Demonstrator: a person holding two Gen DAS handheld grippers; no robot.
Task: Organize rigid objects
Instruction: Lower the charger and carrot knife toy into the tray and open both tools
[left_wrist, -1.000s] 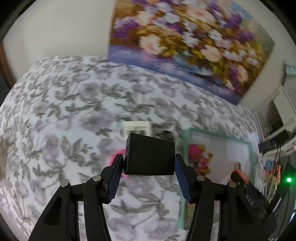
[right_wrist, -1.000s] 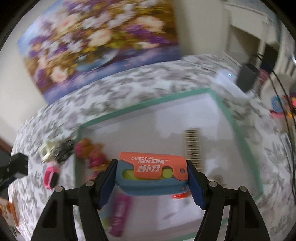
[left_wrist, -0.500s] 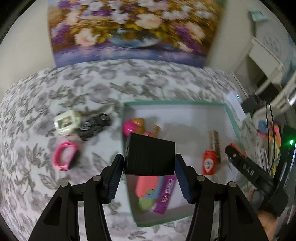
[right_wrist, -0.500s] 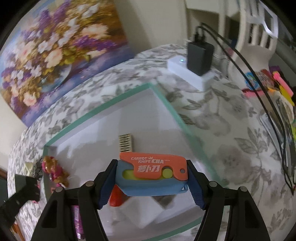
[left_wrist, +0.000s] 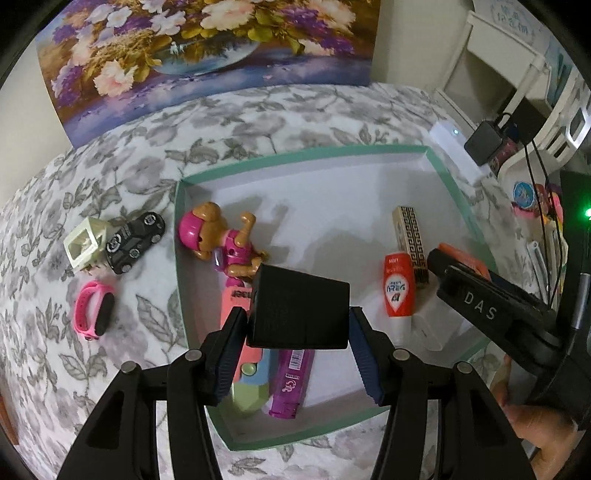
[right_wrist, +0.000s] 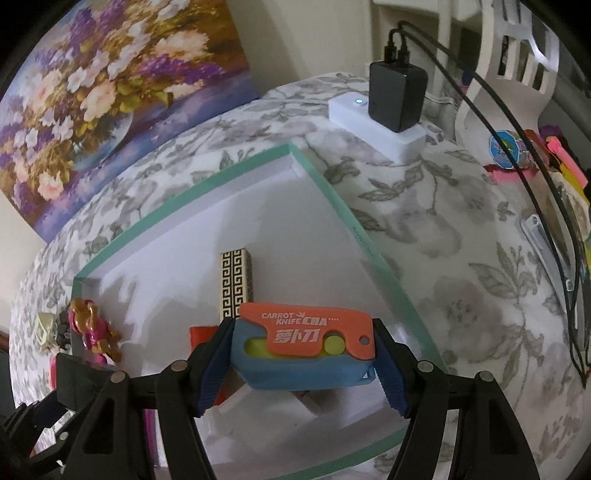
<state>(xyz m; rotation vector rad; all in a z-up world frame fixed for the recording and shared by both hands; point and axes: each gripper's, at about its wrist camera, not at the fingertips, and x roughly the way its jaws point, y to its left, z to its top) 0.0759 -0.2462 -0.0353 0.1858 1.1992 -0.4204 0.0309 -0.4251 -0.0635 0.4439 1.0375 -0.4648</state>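
Observation:
My left gripper (left_wrist: 297, 354) is shut on a black box (left_wrist: 299, 308) and holds it above the near left part of a white tray with a green rim (left_wrist: 306, 155). My right gripper (right_wrist: 304, 363) is shut on an orange and blue carrot knife toy (right_wrist: 304, 347) above the tray's (right_wrist: 207, 188) right side. In the tray lie a pink dog figure (left_wrist: 221, 242), a patterned gold stick (left_wrist: 410, 236), an orange bottle (left_wrist: 397, 291), a pink and green toy and a purple lighter (left_wrist: 290, 384).
On the flowered cloth left of the tray lie a cream cube (left_wrist: 85, 243), a black toy car (left_wrist: 135, 242) and a pink wristband (left_wrist: 92, 308). A white power strip with a black charger (right_wrist: 395, 96) and cables sits beyond the tray's far right corner. A flower painting leans at the back.
My left gripper has swung right, from over the cloth to over the tray, still holding the black box. My right gripper has shifted toward the tray's right side with the knife toy.

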